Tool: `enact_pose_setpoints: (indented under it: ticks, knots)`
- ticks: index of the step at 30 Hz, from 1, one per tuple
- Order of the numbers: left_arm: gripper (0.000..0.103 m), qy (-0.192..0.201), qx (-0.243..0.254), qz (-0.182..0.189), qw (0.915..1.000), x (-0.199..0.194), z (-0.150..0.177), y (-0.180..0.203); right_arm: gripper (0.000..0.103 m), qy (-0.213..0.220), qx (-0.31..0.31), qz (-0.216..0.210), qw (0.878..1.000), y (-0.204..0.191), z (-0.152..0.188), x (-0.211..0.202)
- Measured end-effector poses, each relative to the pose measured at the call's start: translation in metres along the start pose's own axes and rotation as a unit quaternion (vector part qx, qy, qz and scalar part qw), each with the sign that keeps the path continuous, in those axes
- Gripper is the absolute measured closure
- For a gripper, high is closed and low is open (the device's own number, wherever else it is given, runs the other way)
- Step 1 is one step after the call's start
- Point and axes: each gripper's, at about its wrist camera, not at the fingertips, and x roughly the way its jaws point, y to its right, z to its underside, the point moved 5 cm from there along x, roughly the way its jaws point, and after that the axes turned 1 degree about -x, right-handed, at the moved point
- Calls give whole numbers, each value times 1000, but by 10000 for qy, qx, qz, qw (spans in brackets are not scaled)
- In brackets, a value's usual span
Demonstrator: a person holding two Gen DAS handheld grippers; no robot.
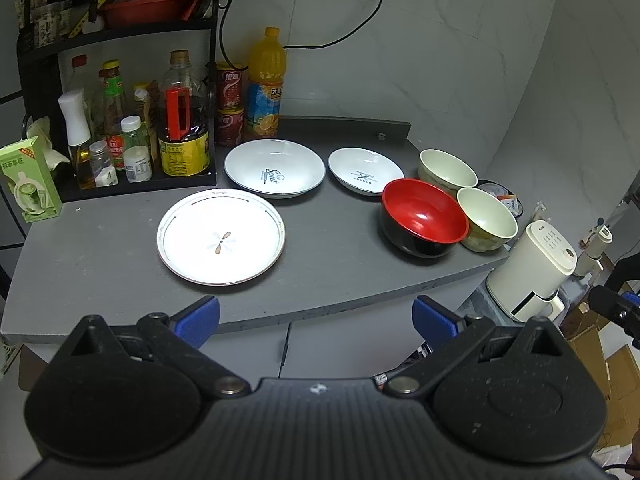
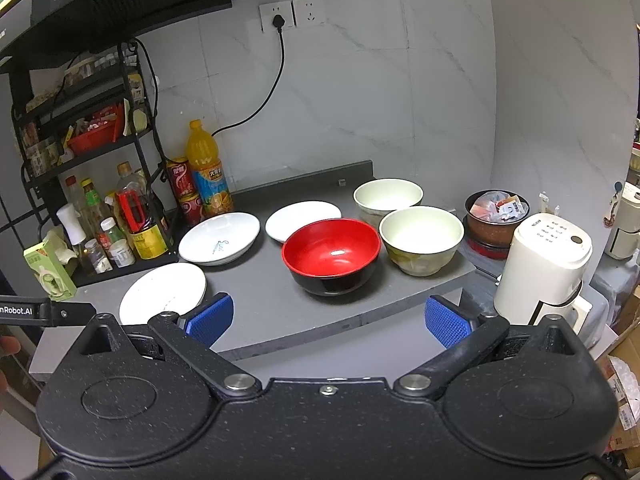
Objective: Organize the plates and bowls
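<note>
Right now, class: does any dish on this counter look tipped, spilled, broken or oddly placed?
Nothing looks spilled or broken. The red bowl sits upright, crowded against the front pale bowl, which stands near the counter's right edge. All three plates lie flat.

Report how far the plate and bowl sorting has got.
Done: nothing looks stacked; the flower plate, two white plates, the red bowl and two cream bowls sit apart. In hand: nothing; left gripper and right gripper are open. Left: all stacking.
</note>
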Motion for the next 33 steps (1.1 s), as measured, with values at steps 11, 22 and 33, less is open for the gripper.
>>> enact_pose_setpoints:
  ticks: [11,22,33]
  knots:
    - [1,-20,-65,-19,10000,3,-1,-10,0,-123,-148,-19,9998,-6,0,8]
    - [1,-112,-70,51,9999,15,-7,-20,0,-173,-164,16,9997,-16,-4,21]
    - [1,-157,-35,304,9994,48,-36,-29,0,-212,-17,125,9997,-23,-20,53]
